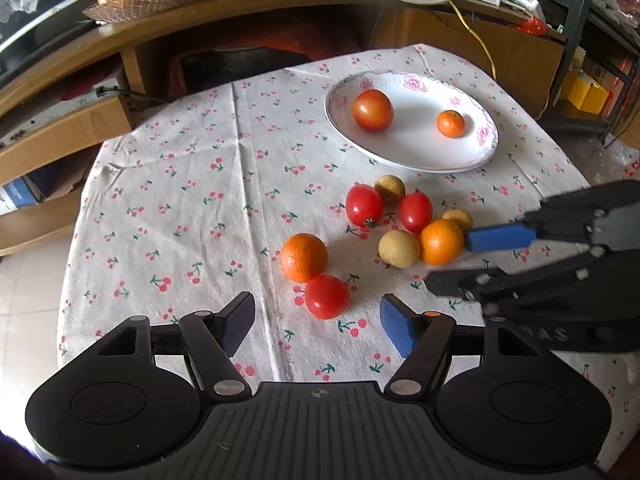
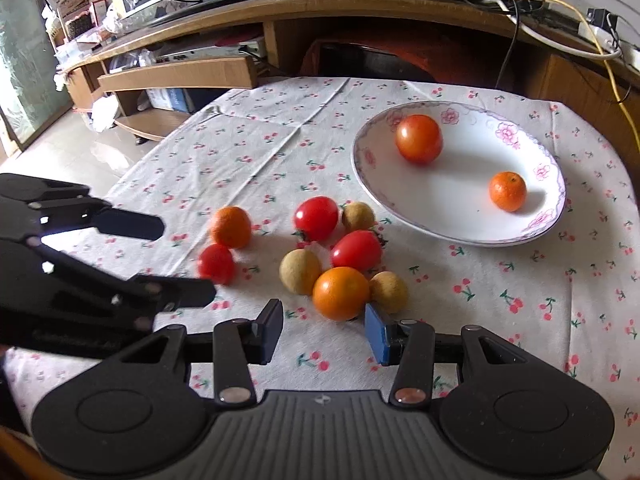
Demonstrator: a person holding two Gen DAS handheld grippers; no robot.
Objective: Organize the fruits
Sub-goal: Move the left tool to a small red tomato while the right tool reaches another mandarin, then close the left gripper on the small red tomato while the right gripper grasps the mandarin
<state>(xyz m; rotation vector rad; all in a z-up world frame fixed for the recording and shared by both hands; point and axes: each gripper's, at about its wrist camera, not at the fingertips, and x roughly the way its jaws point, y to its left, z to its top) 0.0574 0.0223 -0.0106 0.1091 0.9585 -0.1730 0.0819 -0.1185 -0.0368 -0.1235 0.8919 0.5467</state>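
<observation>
Left gripper (image 1: 318, 322): jaws spread wide, holding nothing; a red tomato (image 1: 327, 296) lies on the cloth between the fingertips, not touched by either pad.
Right gripper (image 2: 324, 330): jaws apart, nothing clamped; its blue pad (image 2: 376, 334) sits just beside an orange (image 2: 341, 293) and a tan longan (image 2: 389, 291).
Plate (image 1: 472, 160): white, oval, pink flowers round the rim, at 1 o'clock in the left wrist view; it holds a large orange-red tomato (image 1: 372, 110) and a small mandarin (image 1: 451, 123), well apart from each other.
Loose cluster: at the centre of the table, at 7 o'clock from the plate; two glossy red tomatoes (image 1: 364, 205) (image 1: 416, 212), three dull tan longans, of which one (image 1: 390, 189) is between the tomatoes and one (image 1: 399, 248) touches the orange.
Pair nearer the left gripper: a pebbly-skinned orange (image 1: 303, 257) touching the red tomato at its 5 o'clock.
Tablecloth (image 1: 180, 208): off-white, creased, printed with small red cherries.
Shelf bowl (image 1: 132, 4): clear patterned dish at 11 o'clock, above the table, with oranges and a yellowish fruit.
Writing: pale raised letters on the right gripper's body in the left wrist view, partly hidden and not legible; text on the screen edge in the right wrist view too small to read.
</observation>
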